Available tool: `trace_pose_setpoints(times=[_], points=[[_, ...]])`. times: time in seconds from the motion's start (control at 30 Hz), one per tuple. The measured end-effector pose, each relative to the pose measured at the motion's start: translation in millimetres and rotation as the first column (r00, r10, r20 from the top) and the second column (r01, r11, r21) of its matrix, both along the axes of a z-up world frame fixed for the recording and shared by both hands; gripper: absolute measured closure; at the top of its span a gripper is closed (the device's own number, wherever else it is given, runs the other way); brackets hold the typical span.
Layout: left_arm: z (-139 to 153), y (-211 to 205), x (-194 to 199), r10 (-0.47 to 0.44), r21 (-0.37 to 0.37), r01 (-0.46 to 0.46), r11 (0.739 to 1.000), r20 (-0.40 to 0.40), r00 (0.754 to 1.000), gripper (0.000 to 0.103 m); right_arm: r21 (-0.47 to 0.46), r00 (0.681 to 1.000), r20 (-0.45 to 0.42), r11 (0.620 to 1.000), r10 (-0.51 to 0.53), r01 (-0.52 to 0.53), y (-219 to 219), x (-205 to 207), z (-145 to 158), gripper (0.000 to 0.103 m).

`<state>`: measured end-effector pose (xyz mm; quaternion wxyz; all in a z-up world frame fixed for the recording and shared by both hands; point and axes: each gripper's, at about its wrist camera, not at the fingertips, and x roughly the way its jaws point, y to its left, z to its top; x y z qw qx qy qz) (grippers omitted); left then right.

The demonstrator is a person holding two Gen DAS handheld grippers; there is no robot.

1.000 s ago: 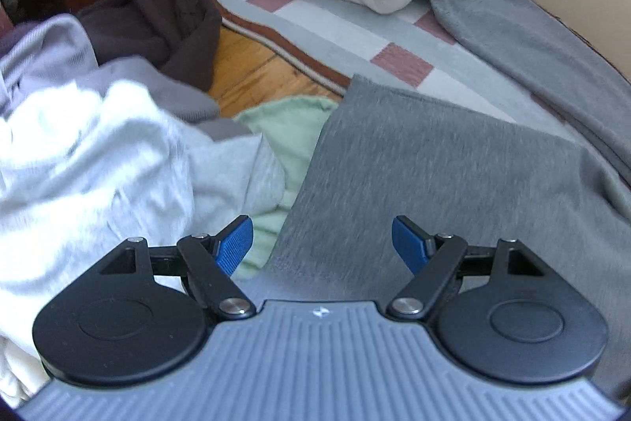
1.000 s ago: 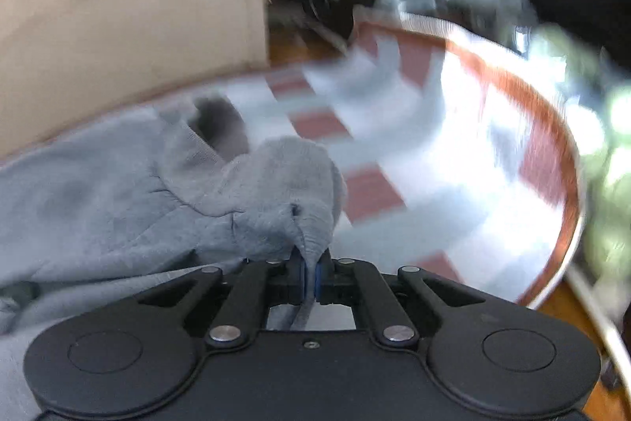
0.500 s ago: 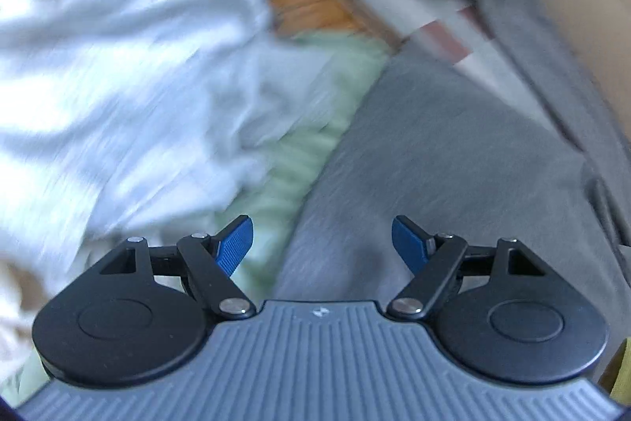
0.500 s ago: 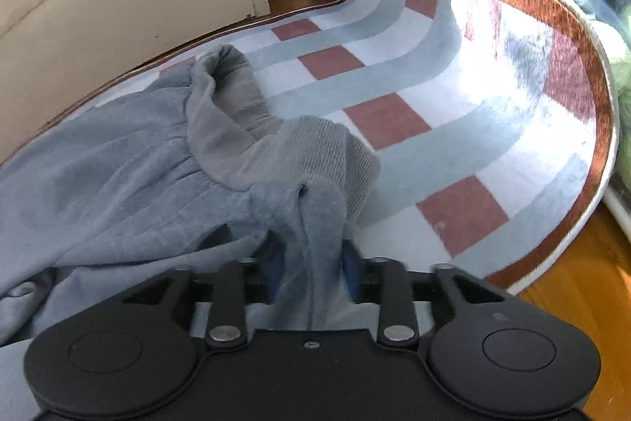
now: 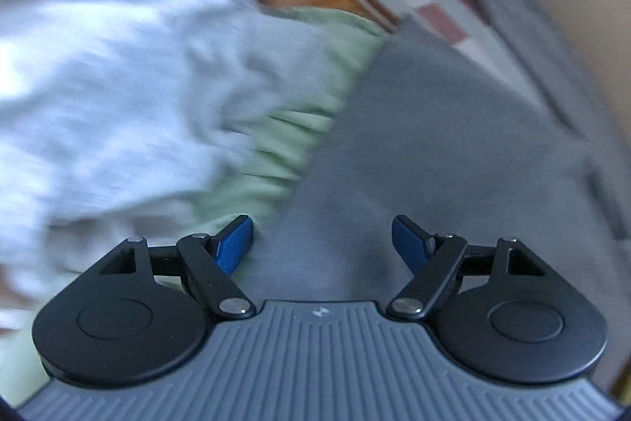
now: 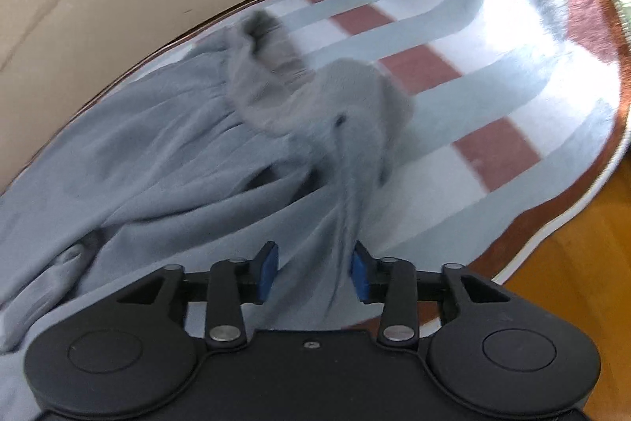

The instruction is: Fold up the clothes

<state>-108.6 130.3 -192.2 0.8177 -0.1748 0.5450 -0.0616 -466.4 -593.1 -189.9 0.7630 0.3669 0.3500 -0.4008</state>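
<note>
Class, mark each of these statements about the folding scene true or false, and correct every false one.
1. The left gripper is open. True.
2. The right gripper is clamped shut on the grey sweatshirt. False: its jaws stand apart, with cloth between them.
3. A pale green garment lies beside the grey one. True.
4. The rug is plain black. False: it has grey, white and red-brown stripes.

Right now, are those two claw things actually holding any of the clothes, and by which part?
Nothing is held. The left gripper is open above the flat dark grey garment. The right gripper is open, a fold of the grey sweatshirt loose between its fingers.
</note>
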Motion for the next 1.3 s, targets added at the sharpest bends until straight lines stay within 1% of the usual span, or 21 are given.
trace_pose_setpoints(times=[0.03,0.07,0.13,0.2,0.27,0.3,0.33,0.37,0.4,0.47,0.53,0.63,0.67,0.73,0.8,0.9,0.97,1.07,1.17,1.2,1.3], points=[[1.2,-6.0,0.5,-0.024,0.014,0.024,1.000,0.020,1.000,0.076,0.002,1.000,-0.001,1.000,0.016,-0.016,3.6,0.1,-0.3,0.052],[5.8,-14.5,-1.5,-0.051,0.079,0.047,0.996,0.058,0.997,0.094,0.004,1.000,-0.002,1.000,0.031,-0.031,7.1,0.0,-0.9,0.052],[21.0,-25.5,-10.1,-0.084,0.145,0.059,0.988,0.172,0.981,0.098,0.034,0.999,0.001,0.999,0.038,-0.038,10.8,-2.5,-6.3,0.052],[39.7,-30.3,-14.9,-0.099,0.141,0.064,0.988,0.253,0.962,0.098,0.105,0.999,0.013,0.994,0.034,-0.035,12.4,-5.7,-16.7,0.050],[58.6,-36.1,-19.3,-0.118,0.150,0.072,0.986,0.327,0.938,0.098,0.227,1.000,-0.004,0.974,0.021,-0.019,14.1,-5.7,-31.5,0.042],[68.6,-41.1,-22.3,-0.139,0.177,0.077,0.981,0.369,0.919,0.099,0.228,1.000,0.002,0.974,0.011,-0.012,18.2,-4.8,-32.2,0.040],[77.9,-43.7,-25.4,-0.153,0.193,0.080,0.978,0.403,0.902,0.099,0.195,1.000,0.024,0.981,0.014,-0.018,22.7,-3.2,-29.2,0.046],[86.9,-46.1,-26.1,-0.155,0.189,0.079,0.979,0.432,0.888,0.099,0.187,0.998,0.055,0.982,0.022,-0.032,25.3,-0.8,-27.9,0.061],[95.2,-47.3,-24.9,-0.151,0.173,0.079,0.982,0.453,0.879,0.099,0.178,0.996,0.089,0.983,0.029,-0.044,27.5,1.5,-25.9,0.092],[112.1,-51.6,-15.8,-0.145,0.149,0.081,0.985,0.490,0.860,0.099,0.150,0.978,0.206,0.987,0.019,-0.051,27.6,4.1,-14.4,0.093],[131.2,-57.6,-4.6,-0.148,0.147,0.082,0.986,0.528,0.836,0.099,0.094,0.930,0.368,0.994,0.016,-0.055,21.9,3.0,11.7,0.093],[167.1,-70.7,8.1,-0.149,0.139,0.080,0.987,0.613,0.776,0.099,0.046,0.814,0.580,0.998,0.017,-0.054,7.5,0.5,52.6,0.093],[179.8,-75.1,11.1,-0.148,0.138,0.076,0.987,0.642,0.753,0.099,0.026,0.800,0.600,0.998,0.031,-0.058,3.0,3.9,66.9,0.093],[201.2,-84.2,12.5,-0.148,0.161,0.048,0.986,0.696,0.702,0.099,-0.052,0.808,0.583,0.997,0.083,-0.064,0.7,14.1,94.7,0.093],[220.0,-90.9,12.0,-0.142,0.172,0.017,0.985,0.744,0.653,0.099,-0.103,0.795,0.597,0.993,0.109,-0.059,0.1,17.6,115.3,0.093],[244.6,-94.7,10.7,-0.121,0.157,-0.009,0.988,0.797,0.592,0.099,-0.108,0.696,0.710,0.993,0.107,-0.043,-5.5,7.3,130.9,0.093],[257.5,-94.7,8.1,-0.104,0.144,-0.030,0.989,0.827,0.553,0.099,-0.132,0.691,0.712,0.990,0.127,-0.046,-5.1,5.6,135.7,0.093],[263.1,-97.9,10.9,-0.108,0.153,-0.036,0.988,0.830,0.548,0.099,-0.144,0.690,0.709,0.988,0.146,-0.061,-4.4,4.2,136.6,0.093],[267.1,-101.5,14.4,-0.117,0.165,-0.039,0.986,0.828,0.549,0.099,-0.112,0.663,0.736,0.991,0.136,-0.079,-19.0,2.6,125.9,0.093],[268.4,-102.7,15.5,-0.119,0.169,-0.040,0.985,0.827,0.549,0.099,-0.112,0.665,0.734,0.990,0.142,-0.088,-21.6,4.0,121.8,0.093],[260.0,-125.5,41.0,-0.151,0.200,-0.019,0.980,0.798,0.584,0.099,-0.122,0.709,0.686,0.987,0.161,-0.106,-32.0,19.1,112.1,0.093]])
